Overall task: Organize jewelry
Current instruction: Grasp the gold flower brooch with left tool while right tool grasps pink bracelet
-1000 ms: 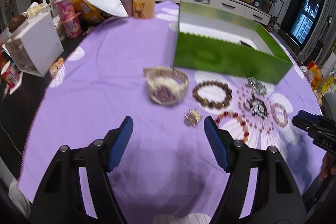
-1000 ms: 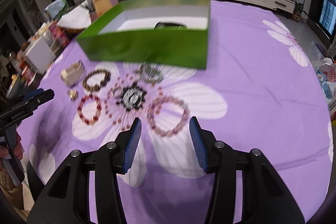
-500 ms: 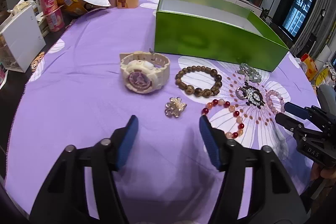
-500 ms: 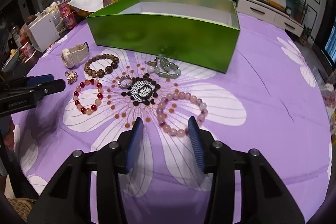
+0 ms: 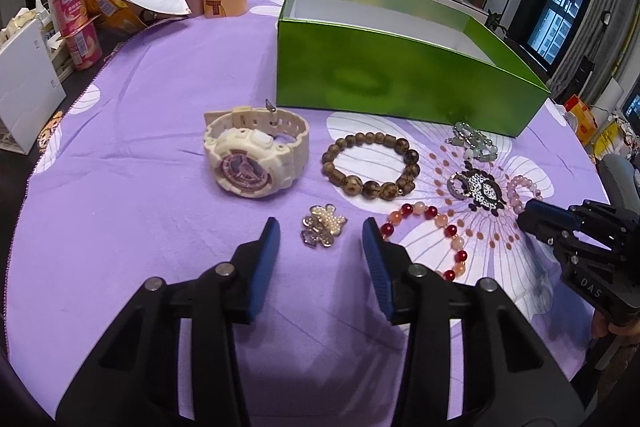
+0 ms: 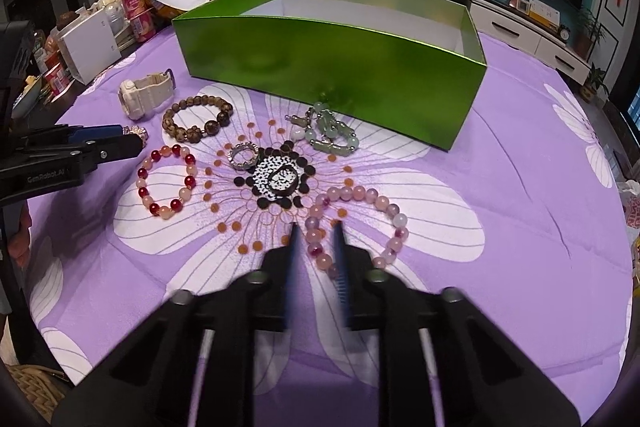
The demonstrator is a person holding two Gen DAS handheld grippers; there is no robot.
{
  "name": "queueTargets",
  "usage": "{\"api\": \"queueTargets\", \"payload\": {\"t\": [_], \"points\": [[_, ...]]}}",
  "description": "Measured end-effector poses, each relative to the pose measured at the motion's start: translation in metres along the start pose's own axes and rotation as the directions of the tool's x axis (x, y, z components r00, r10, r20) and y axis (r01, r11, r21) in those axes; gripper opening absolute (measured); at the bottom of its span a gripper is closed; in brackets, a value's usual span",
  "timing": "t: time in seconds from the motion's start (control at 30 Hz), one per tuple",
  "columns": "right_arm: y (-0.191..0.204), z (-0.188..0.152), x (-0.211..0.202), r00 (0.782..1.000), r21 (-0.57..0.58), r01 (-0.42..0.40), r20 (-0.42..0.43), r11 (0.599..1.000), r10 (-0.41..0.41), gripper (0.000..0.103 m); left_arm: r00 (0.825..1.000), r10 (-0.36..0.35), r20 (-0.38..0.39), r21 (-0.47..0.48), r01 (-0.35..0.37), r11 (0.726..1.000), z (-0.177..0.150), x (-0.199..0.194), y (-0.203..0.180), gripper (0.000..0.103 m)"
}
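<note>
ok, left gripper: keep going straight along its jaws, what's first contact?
Most likely the small pearl-and-rhinestone brooch, which lies just ahead of the left gripper, between its open jaws, which have just been closing. Beyond it lies bare purple flowered cloth. Depth is uncertain.

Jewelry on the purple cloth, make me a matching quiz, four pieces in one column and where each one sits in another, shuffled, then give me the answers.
Things:
1. cream watch
2. pearl brooch
3. pale pink bead bracelet
4. green stone bracelet

Places:
A. just in front of the green box, nearest its wall
B. between the fingers of the right gripper
C. leftmost piece, beside the brown bead bracelet
D. ahead of the left gripper, between its open fingers, untouched

Pairs: 1-C, 2-D, 3-B, 4-A
</note>
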State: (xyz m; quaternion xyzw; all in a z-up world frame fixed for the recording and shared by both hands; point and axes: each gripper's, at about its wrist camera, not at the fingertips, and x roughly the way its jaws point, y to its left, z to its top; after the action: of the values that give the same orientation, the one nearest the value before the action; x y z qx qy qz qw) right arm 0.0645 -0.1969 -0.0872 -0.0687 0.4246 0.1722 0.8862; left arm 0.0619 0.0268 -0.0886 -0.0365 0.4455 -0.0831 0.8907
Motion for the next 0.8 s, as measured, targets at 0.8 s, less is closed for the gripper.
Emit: {"api": "queueTargets", "payload": {"t": [0.8], "points": [[-0.032,0.009,-0.031,0.989,0.197,-0.13,0.099,0.972,0.112,0.007,0.999,-0.021,0.038,0.026,0.02,0.999,0.002,-0.012,-0.01,0.023]]}}
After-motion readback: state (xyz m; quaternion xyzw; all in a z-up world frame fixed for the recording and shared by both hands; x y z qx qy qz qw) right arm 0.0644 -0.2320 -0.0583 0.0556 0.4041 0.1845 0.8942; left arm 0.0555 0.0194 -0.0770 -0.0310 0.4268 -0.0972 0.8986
